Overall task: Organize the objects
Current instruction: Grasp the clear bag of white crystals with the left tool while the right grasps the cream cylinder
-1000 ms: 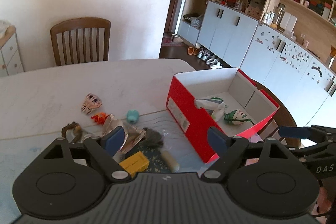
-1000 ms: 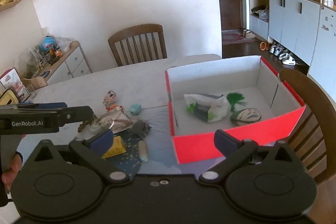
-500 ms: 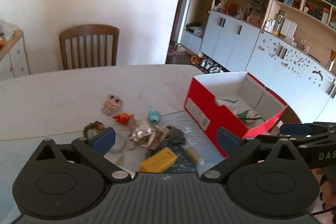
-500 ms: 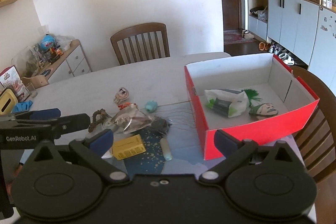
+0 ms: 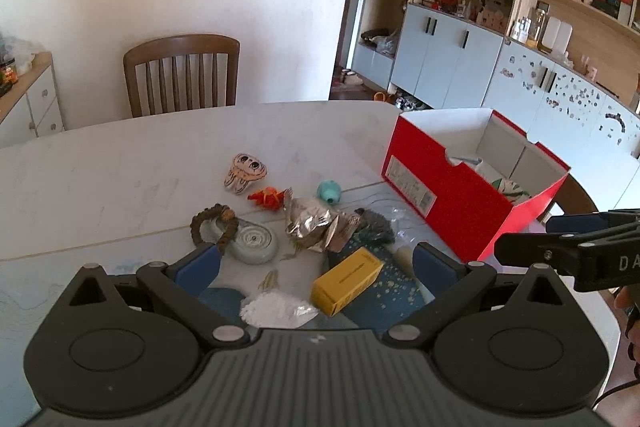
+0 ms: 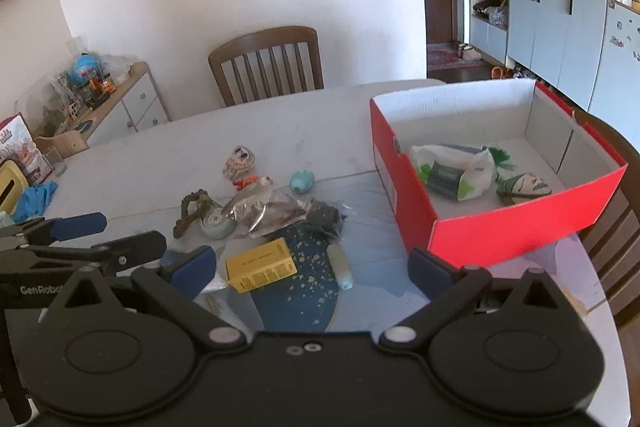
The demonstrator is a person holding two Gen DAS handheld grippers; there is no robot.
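- yellow carton lies flat on the blue speckled mat, nearest item to both grippers, well apart from the red shoebox on the right.
- Handling guess: small cardboard, light, stiff but crushable. Grip across the short width with moderate force; flat faces should hold fine.
- Behind it, crinkled foil pouch: light, slippery, floppy. Best pinched at a sealed edge, not the belly.
- Round ceramic-looking disc with brown bead ring touching it: disc likely hard and chip-prone, low profile, awkward to pinch. Ring is easy to hook by the loop.
- Farther back: teal toy, orange bit, tooth-face plush, all small and light. Pale tube at the mat edge could roll.
- Box already holds a plastic-wrapped pack and a green-haired face toy; plenty of room left.
- left gripper: fingers spread wide, empty, hovering above the clutter.
- right gripper: also wide open, holding nothing, roughly over the carton and mat.
- Table marble-look, smooth: items may slide if nudged.
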